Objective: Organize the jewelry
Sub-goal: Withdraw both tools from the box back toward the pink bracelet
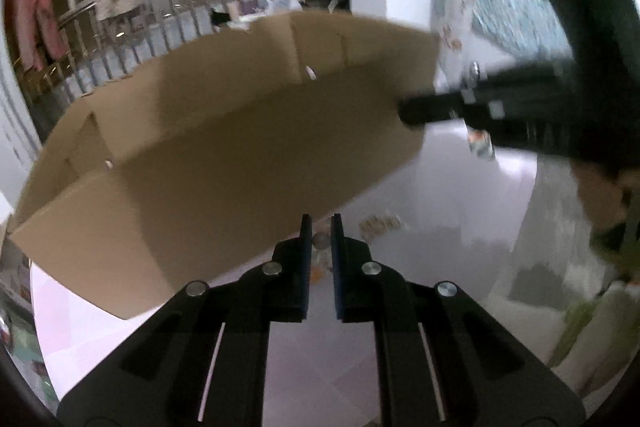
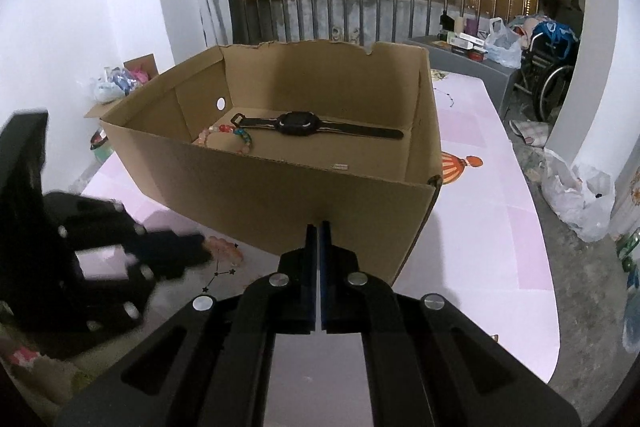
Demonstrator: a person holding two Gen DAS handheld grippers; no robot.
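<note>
The right gripper (image 2: 319, 227), jaws together, clamps the cardboard box (image 2: 280, 195) wall at frame centre to steady it, while the left gripper (image 1: 321, 227), jaws nearly together, closes on a bead bracelet (image 2: 226, 251) at lower left for loading.

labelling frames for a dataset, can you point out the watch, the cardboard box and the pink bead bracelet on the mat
watch (image 2: 296, 123), right wrist view, on its dark face
cardboard box (image 2: 280, 203), right wrist view, on its near outer wall
pink bead bracelet (image 2: 226, 249), right wrist view, on its beads beside the box
</note>
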